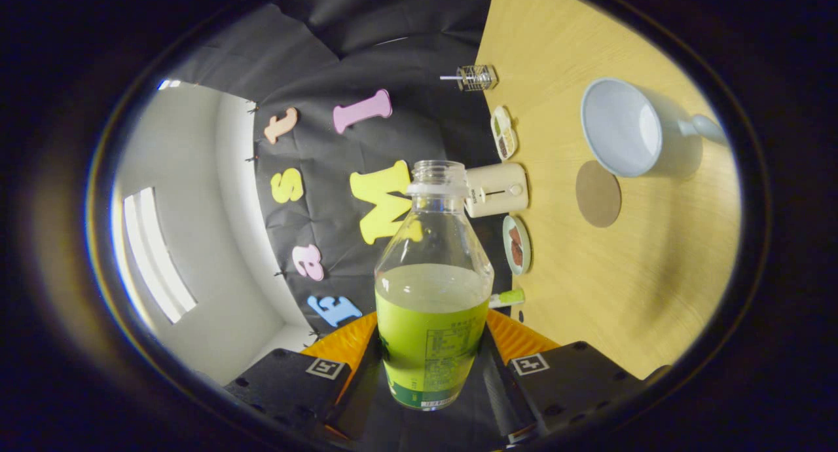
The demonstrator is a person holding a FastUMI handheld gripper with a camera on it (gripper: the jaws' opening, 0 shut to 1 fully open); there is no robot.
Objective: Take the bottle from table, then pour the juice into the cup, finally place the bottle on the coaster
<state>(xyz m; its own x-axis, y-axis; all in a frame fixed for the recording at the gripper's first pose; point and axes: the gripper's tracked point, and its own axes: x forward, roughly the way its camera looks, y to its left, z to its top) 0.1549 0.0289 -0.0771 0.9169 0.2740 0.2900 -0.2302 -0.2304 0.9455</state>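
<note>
The gripper (pixel 432 357) clamped the uncapped bottle (pixel 433 288) between both fingers, its juice about half full. Beyond lay the wooden table (pixel 628 275), bearing the cup (pixel 622 128) beside the round coaster (pixel 598 194).

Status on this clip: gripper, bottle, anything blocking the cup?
Gripper shut on bottle. Bottle uncapped, part full, lifted off table. Cup empty beside coaster; nothing between.

A cream toaster (pixel 496 189) stands at the far edge of the wooden counter (pixel 628 275), between two small food dishes (pixel 503 132) (pixel 516 244). A clear glass jar (pixel 476 77) sits farther along.
</note>
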